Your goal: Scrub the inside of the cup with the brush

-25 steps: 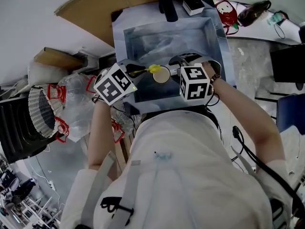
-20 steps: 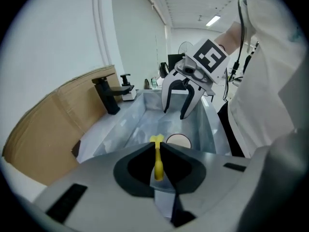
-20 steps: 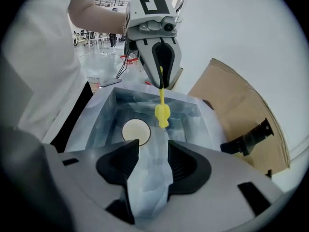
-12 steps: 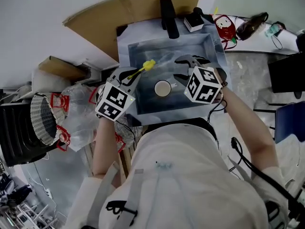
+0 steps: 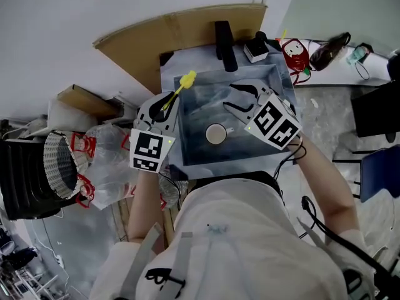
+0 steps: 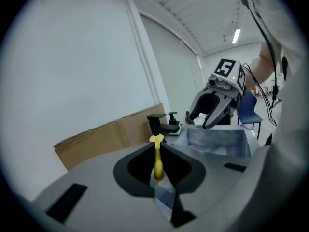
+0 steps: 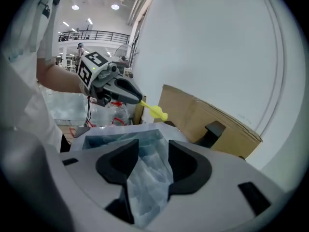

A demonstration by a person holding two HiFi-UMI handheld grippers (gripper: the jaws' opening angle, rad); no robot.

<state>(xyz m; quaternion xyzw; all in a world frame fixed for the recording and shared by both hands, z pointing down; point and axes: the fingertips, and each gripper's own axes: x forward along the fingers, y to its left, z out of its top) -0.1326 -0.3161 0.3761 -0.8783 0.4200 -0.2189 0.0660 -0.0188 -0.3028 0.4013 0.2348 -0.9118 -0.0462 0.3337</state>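
The left gripper (image 5: 167, 102) is clenched on the handle of a yellow brush (image 5: 182, 83). The handle sits tight between its jaws and the brush head sticks out past the fingertips, up in the air over the far left corner of the sink (image 5: 203, 102). The brush touches nothing but the gripper.

The right gripper (image 5: 240, 99) is released. Its jaws stand apart with nothing between them, and its own view shows only the sink's crumpled lining beyond the gap. It hangs above the sink, across from the left gripper, and the two point roughly toward each other.

The sink is a rectangular basin lined with clear, wrinkled plastic film. In it stands one cup (image 5: 215, 134), upright, its round mouth facing up and its inside pale. Whether it holds anything cannot be told. The cup lies below both grippers and between them, nearer the right one and just under its lower jaw in the head view, touching neither gripper nor the brush.

Beyond the grippers, at the sink's back rim, a black faucet (image 5: 224, 35) rises, with a cardboard sheet (image 5: 181, 30) leaning behind it.
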